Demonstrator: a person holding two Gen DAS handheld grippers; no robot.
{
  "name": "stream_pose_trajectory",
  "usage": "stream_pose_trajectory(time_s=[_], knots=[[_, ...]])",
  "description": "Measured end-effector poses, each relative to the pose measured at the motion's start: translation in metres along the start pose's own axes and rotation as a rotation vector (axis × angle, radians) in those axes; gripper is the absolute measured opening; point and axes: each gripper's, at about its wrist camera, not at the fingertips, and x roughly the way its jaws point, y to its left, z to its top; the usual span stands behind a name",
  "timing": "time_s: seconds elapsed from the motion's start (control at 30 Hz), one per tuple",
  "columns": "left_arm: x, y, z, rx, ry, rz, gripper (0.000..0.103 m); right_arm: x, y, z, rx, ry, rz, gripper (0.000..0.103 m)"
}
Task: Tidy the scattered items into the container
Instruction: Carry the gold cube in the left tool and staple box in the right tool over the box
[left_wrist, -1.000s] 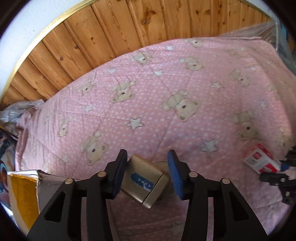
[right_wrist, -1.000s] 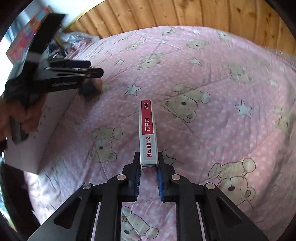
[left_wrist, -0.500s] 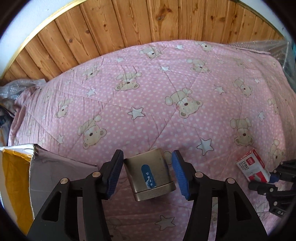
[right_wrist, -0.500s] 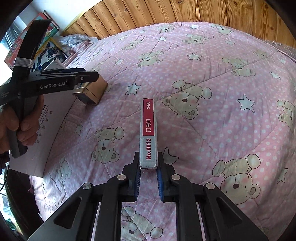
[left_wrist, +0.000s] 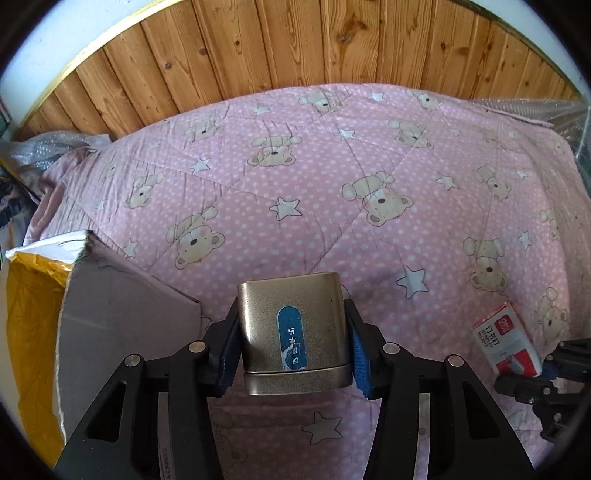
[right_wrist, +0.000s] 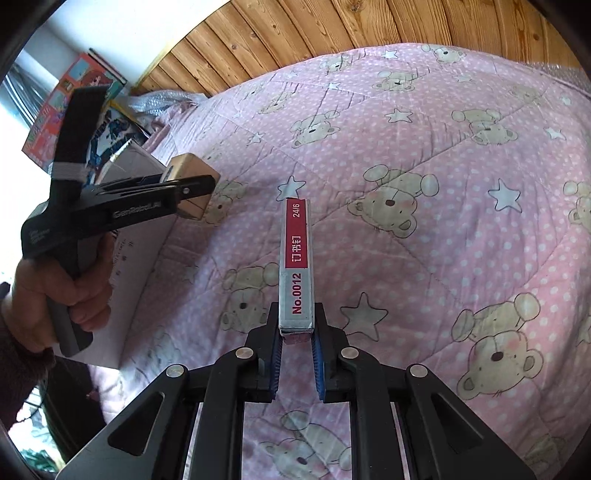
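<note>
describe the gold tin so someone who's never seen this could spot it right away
Start at the pink teddy-bear quilt and go to its near-left side, beside the open cardboard box. There the left gripper clamps a squarish gold tin. Unlike the red-and-white staple box in the right gripper, it is metallic with a blue oval sticker.

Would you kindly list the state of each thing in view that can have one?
Left claw: shut on the gold tin, raised off the quilt.
Gold tin: lid on, clamped on both sides, lifted.
Right claw: shut on the staple box.
Staple box: closed, gripped at its near end, sticking straight out.
Cardboard box: open, flap up, beside the left claw.
Quilt: spread flat, lightly creased.
</note>
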Motion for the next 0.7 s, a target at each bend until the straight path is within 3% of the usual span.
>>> stream_pose_trajectory(time_s=[0.3,0.7], knots=[[-0.049,-0.010,-0.055,-0.007,-0.006,-0.064,0.052,-0.008,0.024,-0.015,-0.008,-0.004,0.015,0.015],[-0.115,-0.015,-0.121,-0.032,-0.047,-0.133,0.052,-0.026,0.074,-0.067,-0.035,-0.019,0.006,0.015]])
